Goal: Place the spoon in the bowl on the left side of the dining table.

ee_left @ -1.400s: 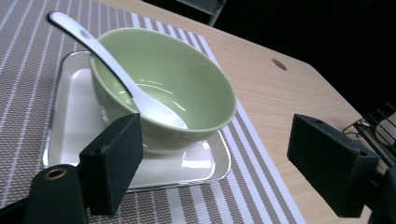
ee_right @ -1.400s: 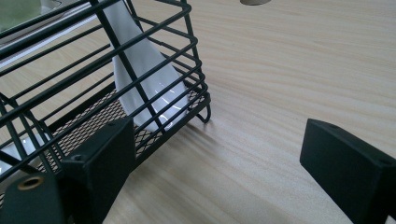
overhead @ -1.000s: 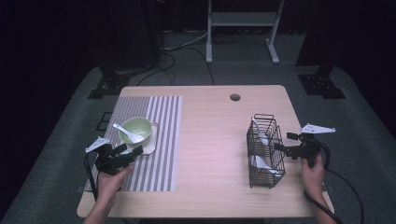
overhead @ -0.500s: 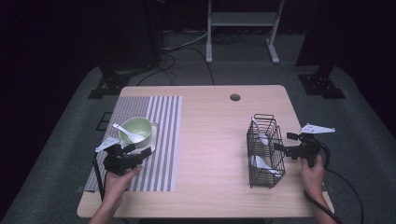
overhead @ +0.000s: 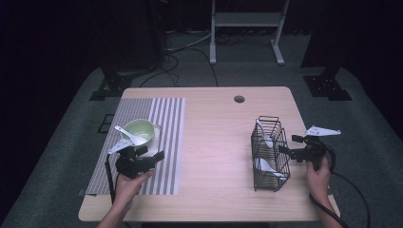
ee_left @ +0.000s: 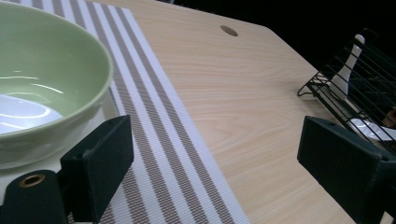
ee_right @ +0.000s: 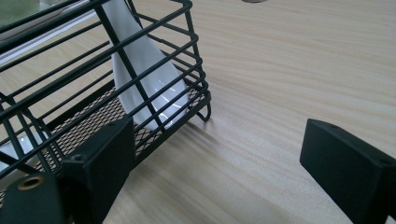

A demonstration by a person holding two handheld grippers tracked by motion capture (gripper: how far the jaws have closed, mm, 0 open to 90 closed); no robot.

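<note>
A pale green bowl (overhead: pixel 140 130) sits on a small white plate on the striped placemat (overhead: pixel 161 118), with a white spoon (overhead: pixel 129 134) resting in it. My left gripper (overhead: pixel 154 154) is open just in front of the bowl (ee_left: pixel 42 84), its jaws wide apart over the mat (ee_left: pixel 154 121). At the right stands a black wire basket (overhead: pixel 270 152) holding white spoons (overhead: pixel 265 166). My right gripper (overhead: pixel 285 153) is open beside the basket's right side. In the right gripper view a white spoon (ee_right: pixel 144 70) leans inside the basket (ee_right: pixel 93 60).
The wooden table (overhead: pixel 218 137) has a round cable hole (overhead: pixel 239 99) near its far edge. Bare wood lies between the mat and the basket. Cables and dark stands sit on the floor beyond the table.
My left gripper has shifted slightly forward and right beside the bowl. The right gripper has stayed by the basket.
</note>
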